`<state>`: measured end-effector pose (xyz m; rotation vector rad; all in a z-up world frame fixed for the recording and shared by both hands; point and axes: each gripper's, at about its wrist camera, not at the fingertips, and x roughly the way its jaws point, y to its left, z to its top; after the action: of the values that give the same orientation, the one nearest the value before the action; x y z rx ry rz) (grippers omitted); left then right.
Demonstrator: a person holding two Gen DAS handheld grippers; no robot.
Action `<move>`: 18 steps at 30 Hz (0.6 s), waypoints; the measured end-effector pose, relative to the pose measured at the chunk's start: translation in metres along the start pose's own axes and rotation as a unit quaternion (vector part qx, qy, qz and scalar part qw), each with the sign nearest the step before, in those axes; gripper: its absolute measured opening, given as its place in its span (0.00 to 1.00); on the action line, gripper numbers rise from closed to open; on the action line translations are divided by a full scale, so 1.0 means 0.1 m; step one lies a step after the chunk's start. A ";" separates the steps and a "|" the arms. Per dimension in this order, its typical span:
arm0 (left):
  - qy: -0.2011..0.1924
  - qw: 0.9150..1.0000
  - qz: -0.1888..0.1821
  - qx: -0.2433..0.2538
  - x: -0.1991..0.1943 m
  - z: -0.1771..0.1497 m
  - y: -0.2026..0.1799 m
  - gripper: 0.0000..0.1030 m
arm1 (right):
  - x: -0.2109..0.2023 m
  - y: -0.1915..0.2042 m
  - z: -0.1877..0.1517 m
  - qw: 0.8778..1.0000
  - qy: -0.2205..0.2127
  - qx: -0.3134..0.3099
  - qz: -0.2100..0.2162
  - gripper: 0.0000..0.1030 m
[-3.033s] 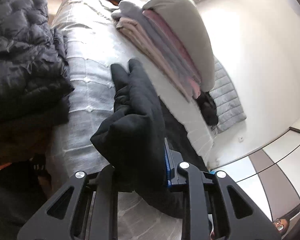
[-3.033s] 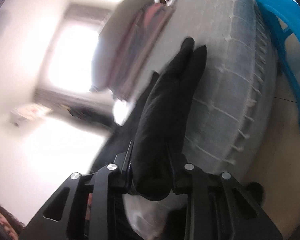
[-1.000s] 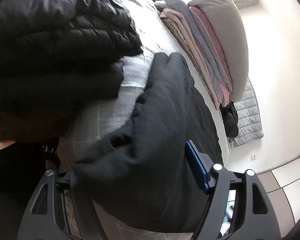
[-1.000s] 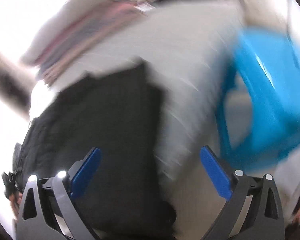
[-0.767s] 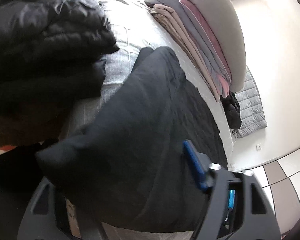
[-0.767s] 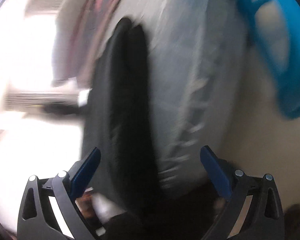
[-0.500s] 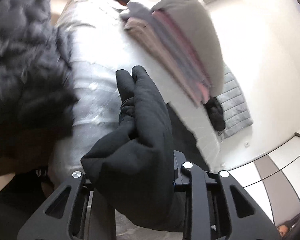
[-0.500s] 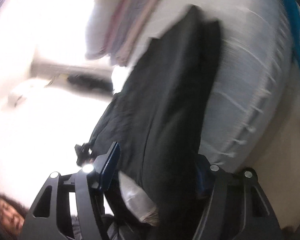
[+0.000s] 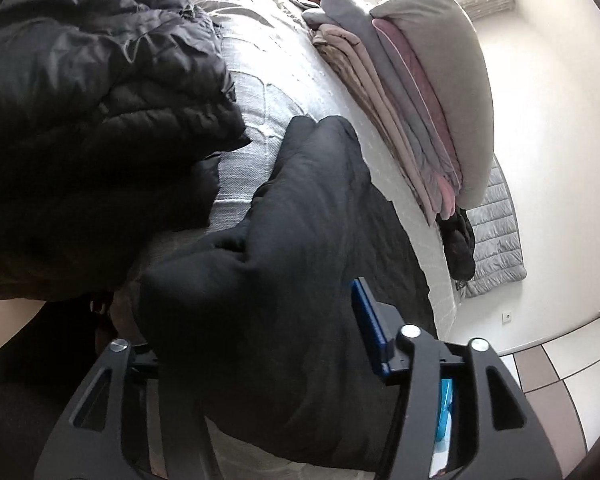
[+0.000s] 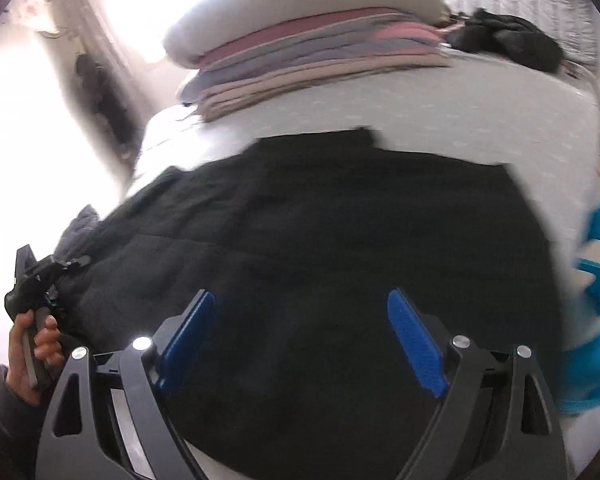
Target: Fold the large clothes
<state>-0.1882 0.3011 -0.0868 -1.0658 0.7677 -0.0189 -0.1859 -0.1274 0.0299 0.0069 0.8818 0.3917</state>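
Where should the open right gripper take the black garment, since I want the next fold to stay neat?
Probably the near edge of the black garment, approached from the bed's front side: it lies flat before the open right gripper, and the left gripper holds a bunched part.

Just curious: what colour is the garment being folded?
Black garment, clearest in the right wrist view.

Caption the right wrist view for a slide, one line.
Open right claw hovers over a black garment spread on the white bed, folded clothes stack behind.
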 end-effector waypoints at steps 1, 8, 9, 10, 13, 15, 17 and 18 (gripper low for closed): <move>0.000 1.000 0.000 0.001 0.00 0.00 -0.01 0.51 | 0.11 0.17 -0.03 1.000 0.001 -0.004 -0.002 0.83; -0.010 0.999 -0.013 0.030 -0.02 0.04 -0.08 0.40 | 0.56 0.31 -0.31 0.997 0.030 -0.006 -0.072 0.85; -0.011 0.999 -0.012 0.034 -0.01 0.05 -0.08 0.35 | 0.42 0.32 -0.26 0.996 -0.001 -0.006 -0.084 0.85; -0.011 0.999 -0.015 0.034 0.00 0.05 -0.09 0.33 | 0.33 0.31 -0.23 0.995 -0.022 -0.004 -0.099 0.86; -0.018 0.999 -0.021 0.043 -0.01 0.06 -0.15 0.26 | 0.83 0.27 -0.35 0.989 0.074 -0.025 -0.124 0.88; -0.027 0.997 -0.028 0.060 -0.07 0.06 -0.29 0.24 | 0.88 0.33 -0.46 0.988 0.038 -0.051 -0.142 0.88; -0.040 0.995 -0.035 0.087 -0.14 0.06 -0.51 0.23 | 0.87 0.31 -0.43 0.989 0.046 -0.039 -0.135 0.88; -0.048 0.992 -0.040 0.107 -0.18 0.04 -0.67 0.22 | 0.85 0.28 -0.45 0.989 0.046 -0.038 -0.133 0.88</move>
<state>-0.1763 0.2769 -0.0225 -0.8851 0.6217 -0.1153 -0.1806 -0.0796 -0.0575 -0.1979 0.9437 0.1769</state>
